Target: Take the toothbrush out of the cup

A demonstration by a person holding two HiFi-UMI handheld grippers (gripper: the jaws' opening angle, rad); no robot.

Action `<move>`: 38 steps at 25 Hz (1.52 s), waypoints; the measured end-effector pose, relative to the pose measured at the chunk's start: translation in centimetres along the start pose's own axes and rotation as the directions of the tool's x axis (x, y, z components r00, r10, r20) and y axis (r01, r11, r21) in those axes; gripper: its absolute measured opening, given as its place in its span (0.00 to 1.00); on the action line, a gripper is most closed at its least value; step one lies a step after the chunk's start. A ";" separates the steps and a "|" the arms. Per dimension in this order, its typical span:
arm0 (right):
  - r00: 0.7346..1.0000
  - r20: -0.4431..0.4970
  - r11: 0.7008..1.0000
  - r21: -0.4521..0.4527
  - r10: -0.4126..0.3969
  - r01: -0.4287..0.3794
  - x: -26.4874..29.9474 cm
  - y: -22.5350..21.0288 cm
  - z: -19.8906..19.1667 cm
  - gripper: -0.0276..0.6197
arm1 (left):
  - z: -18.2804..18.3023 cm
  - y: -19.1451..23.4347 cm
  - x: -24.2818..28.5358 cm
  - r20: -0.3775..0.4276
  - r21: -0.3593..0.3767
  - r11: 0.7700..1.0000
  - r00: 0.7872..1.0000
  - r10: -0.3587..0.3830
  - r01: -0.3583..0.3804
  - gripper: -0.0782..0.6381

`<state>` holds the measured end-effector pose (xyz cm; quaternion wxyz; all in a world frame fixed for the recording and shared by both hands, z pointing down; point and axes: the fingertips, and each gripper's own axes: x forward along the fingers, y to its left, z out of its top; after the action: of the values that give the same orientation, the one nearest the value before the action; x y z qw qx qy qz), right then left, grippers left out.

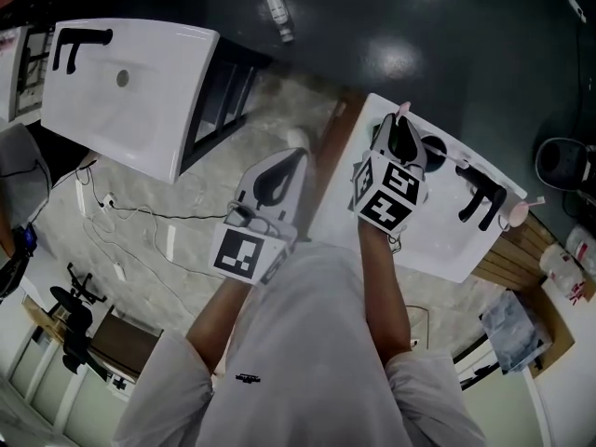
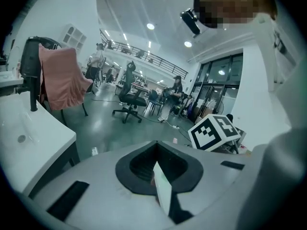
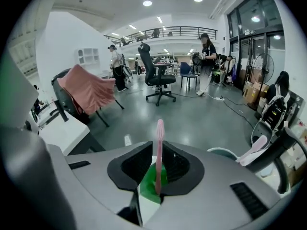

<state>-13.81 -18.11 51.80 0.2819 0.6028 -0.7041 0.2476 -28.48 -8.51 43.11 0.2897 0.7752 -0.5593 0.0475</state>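
Right gripper view, one pink toothbrush (image 3: 159,147) held, one cup (image 3: 224,152)

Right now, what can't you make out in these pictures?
Pink plastic toothbrush: lower end buried between the right gripper's jaws, right gripper view.
Pale green round cup: only a rim sliver; the gripper's grey body covers the rest, same view.
Small pale object on the dark floor: too small to identify, head view.
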 end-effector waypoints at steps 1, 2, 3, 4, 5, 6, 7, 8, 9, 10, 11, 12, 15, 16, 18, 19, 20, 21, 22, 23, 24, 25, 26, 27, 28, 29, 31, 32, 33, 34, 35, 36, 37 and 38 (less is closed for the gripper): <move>1.000 -0.007 1.000 0.003 -0.004 0.004 0.2 0.0 0.0 0.12 | 0.1 0.1 0.2 0.001 0.000 1.000 1.000 -0.006 0.006 0.11; 1.000 -0.014 1.000 0.006 -0.009 0.009 0.3 0.0 -0.1 0.12 | 0.1 0.1 0.4 -0.003 0.002 1.000 1.000 -0.014 0.014 0.11; 1.000 -0.021 1.000 0.011 -0.013 0.014 0.4 -0.1 -0.2 0.12 | 0.0 0.1 0.6 -0.011 0.007 1.000 1.000 -0.024 0.024 0.11; 0.999 -0.029 1.000 0.014 -0.017 0.017 0.6 -0.1 -0.3 0.12 | 0.0 0.0 0.7 -0.017 0.013 0.999 0.999 -0.035 0.035 0.11; 0.999 -0.037 1.000 0.016 -0.020 0.020 0.7 -0.1 -0.4 0.12 | 0.1 0.0 0.9 -0.019 0.015 0.999 0.999 -0.043 0.043 0.11; 0.999 -0.045 1.000 0.014 -0.023 0.024 0.9 -0.1 -0.4 0.12 | 0.2 0.0 1.0 -0.019 0.011 0.999 0.999 -0.047 0.047 0.11; 0.998 -0.053 1.000 0.009 -0.028 0.029 1.0 -0.1 -0.5 0.12 | 0.3 0.1 1.1 -0.022 0.002 0.999 0.999 -0.048 0.048 0.11; 0.998 -0.059 0.999 0.003 -0.036 0.036 1.1 -0.2 -0.6 0.12 | 0.4 0.2 1.1 -0.025 -0.004 0.999 0.999 -0.048 0.048 0.11; 0.997 -0.062 0.999 -0.002 -0.044 0.044 1.1 -0.3 -0.7 0.12 | 0.5 0.3 1.1 -0.024 -0.003 0.999 0.999 -0.049 0.049 0.11; 0.997 -0.062 0.999 -0.005 -0.051 0.051 1.1 -0.4 -0.8 0.10 | 0.5 0.3 1.1 -0.019 0.005 0.999 0.998 -0.053 0.053 0.11; 0.997 -0.061 0.999 -0.007 -0.055 0.054 1.1 -0.5 -0.8 0.08 | 0.6 0.4 1.1 -0.015 0.015 0.998 0.998 -0.057 0.057 0.11; 0.997 -0.060 0.999 -0.007 -0.054 0.053 1.1 -0.5 -0.8 0.08 | 0.5 0.5 1.0 -0.017 0.021 0.998 0.998 -0.059 0.059 0.11; 0.998 -0.050 0.999 -0.007 -0.039 0.039 0.7 -0.3 -0.7 0.07 | 0.3 0.7 0.7 -0.029 0.017 0.999 0.998 -0.050 0.051 0.11; 0.999 -0.041 0.999 -0.007 -0.032 0.032 0.5 -0.3 -0.6 0.07 | 0.4 0.8 0.5 -0.026 0.021 0.999 0.999 -0.045 0.045 0.11; 1.000 -0.022 1.000 -0.010 -0.015 0.015 0.0 -0.2 -0.2 0.07 | 0.6 0.7 0.2 -0.009 0.031 0.999 0.999 -0.032 0.033 0.11; 1.000 -0.013 1.000 -0.012 -0.006 0.005 -0.4 -0.2 -0.1 0.07 | 0.7 0.5 -0.1 -0.001 0.034 0.999 1.000 -0.025 0.025 0.11; 1.000 -0.002 1.000 -0.014 0.005 -0.005 -0.7 -0.3 0.1 0.07 | 0.7 0.3 -0.3 0.006 0.035 0.999 1.000 -0.017 0.017 0.11; 1.000 0.012 1.000 -0.015 0.017 -0.017 -1.1 -0.3 0.3 0.07 | 0.8 0.0 -0.6 0.015 0.034 0.999 1.000 -0.009 0.009 0.11; 0.999 0.028 0.999 -0.016 0.032 -0.032 -1.5 -0.3 0.5 0.07 | 0.8 -0.3 -0.8 0.024 0.034 0.999 1.000 -0.003 0.002 0.11; 0.998 0.045 0.999 -0.019 0.049 -0.048 -1.9 -0.3 0.7 0.07 | 0.7 -0.8 -1.0 0.030 0.035 0.999 1.000 0.003 -0.004 0.11; 0.996 0.063 0.998 -0.024 0.066 -0.065 -2.4 -0.3 1.0 0.07 | 0.6 -1.3 -1.2 0.033 0.036 0.999 0.999 0.007 -0.008 0.11; 0.993 0.081 0.996 -0.029 0.082 -0.080 -2.9 -0.4 1.3 0.07 | 0.4 -1.8 -1.3 0.034 0.037 0.999 0.999 0.010 -0.011 0.11; 0.990 0.101 0.995 -0.033 0.098 -0.095 -3.4 -0.5 1.6 0.07 | 0.3 -2.4 -1.5 0.035 0.040 0.999 0.999 0.012 -0.014 0.11; 0.985 0.125 0.993 -0.037 0.115 -0.111 -4.0 -0.6 2.0 0.07 | 0.1 -3.0 -1.7 0.036 0.046 0.999 0.999 0.015 -0.017 0.11; 0.979 0.153 0.991 -0.039 0.135 -0.131 -4.6 -0.7 2.4 0.07 | 0.0 -3.6 -1.9 0.041 0.055 0.998 0.999 0.018 -0.020 0.11; 0.970 0.184 0.987 -0.040 0.159 -0.154 -5.2 -0.7 2.8 0.07 | -0.1 -4.2 -2.1 0.049 0.063 0.998 0.999 0.023 -0.026 0.11; 0.945 0.251 0.977 -0.041 0.212 -0.208 -6.8 -0.9 3.6 0.07 | -0.1 -5.4 -2.6 0.070 0.071 0.997 0.997 0.036 -0.041 0.11; 0.930 0.283 0.972 -0.045 0.236 -0.233 -7.6 -1.0 4.1 0.07 | -0.1 -6.1 -2.9 0.080 0.075 0.996 0.996 0.043 -0.049 0.11; 0.915 0.312 0.966 -0.049 0.256 -0.254 -8.5 -1.2 4.5 0.07 | 0.0 -6.7 -3.1 0.091 0.082 0.995 0.995 0.048 -0.056 0.11; 0.902 0.335 0.961 -0.053 0.274 -0.272 -9.5 -1.4 4.9 0.07 | 0.1 -7.4 -3.5 0.102 0.090 0.994 0.993 0.052 -0.061 0.11; 0.889 0.354 0.956 -0.054 0.290 -0.290 -10.5 -1.7 5.2 0.07 | 0.2 -8.2 -3.9 0.115 0.098 0.993 0.992 0.054 -0.065 0.11; 0.878 0.370 0.950 -0.055 0.304 -0.306 -11.5 -1.9 5.4 0.07 | 0.3 -9.0 -4.3 0.127 0.104 0.992 0.990 0.057 -0.071 0.11; 0.867 0.385 0.945 -0.055 0.317 -0.321 -12.5 -2.2 5.6 0.07 | 0.4 -9.8 -4.8 0.138 0.108 0.991 0.988 0.062 -0.077 0.11; 0.855 0.400 0.940 -0.057 0.330 -0.336 -13.4 -2.5 5.8 0.07 | 0.5 -10.5 -5.3 0.148 0.109 0.990 0.987 0.068 -0.085 0.11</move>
<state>-10.38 -12.97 38.28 0.0792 0.5119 -0.8387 0.1680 -21.15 -2.15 36.46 0.2014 0.7700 -0.6045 0.0346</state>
